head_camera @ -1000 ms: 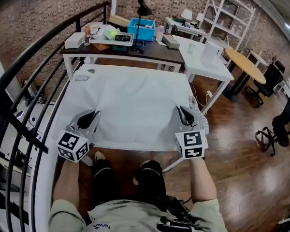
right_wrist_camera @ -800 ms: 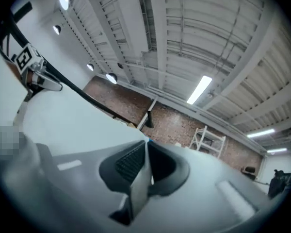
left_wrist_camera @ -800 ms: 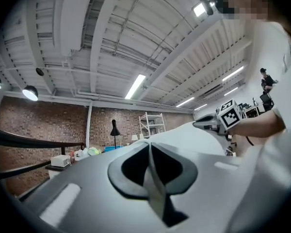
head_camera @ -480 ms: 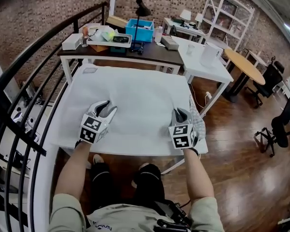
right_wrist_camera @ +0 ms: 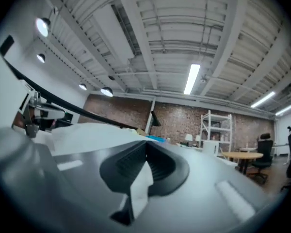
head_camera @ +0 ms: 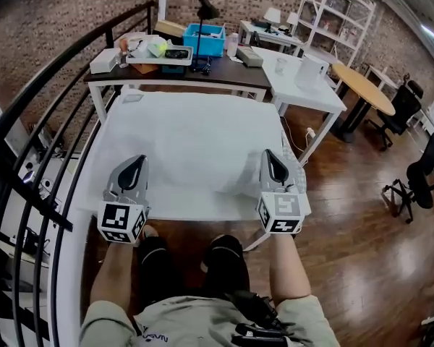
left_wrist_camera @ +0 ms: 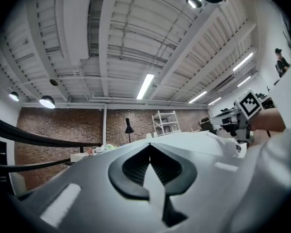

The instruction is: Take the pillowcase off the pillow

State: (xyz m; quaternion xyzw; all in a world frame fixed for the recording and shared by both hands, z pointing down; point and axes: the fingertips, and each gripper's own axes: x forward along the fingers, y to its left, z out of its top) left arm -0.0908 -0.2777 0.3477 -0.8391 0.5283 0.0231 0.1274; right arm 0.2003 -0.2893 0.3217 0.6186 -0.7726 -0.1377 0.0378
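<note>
Head view looks steeply down; both gripper views tilt upward, sharing the brick wall [left_wrist_camera: 63,127].

Grey left gripper [head_camera: 135,165] and right gripper [head_camera: 275,167], black-and-white marker cubes [head_camera: 122,223], black ribbed jaws

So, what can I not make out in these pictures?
Pillow: head view; the white pillowcase covers it, outline unclear.
Pillowcase opening: head view; the left gripper and right gripper, both shut on the cloth, cover the near edge.
How much cloth is pinched: both gripper views; each gripper's body hides all but a strip.
Small things on the dark desk: head view; too small.
</note>
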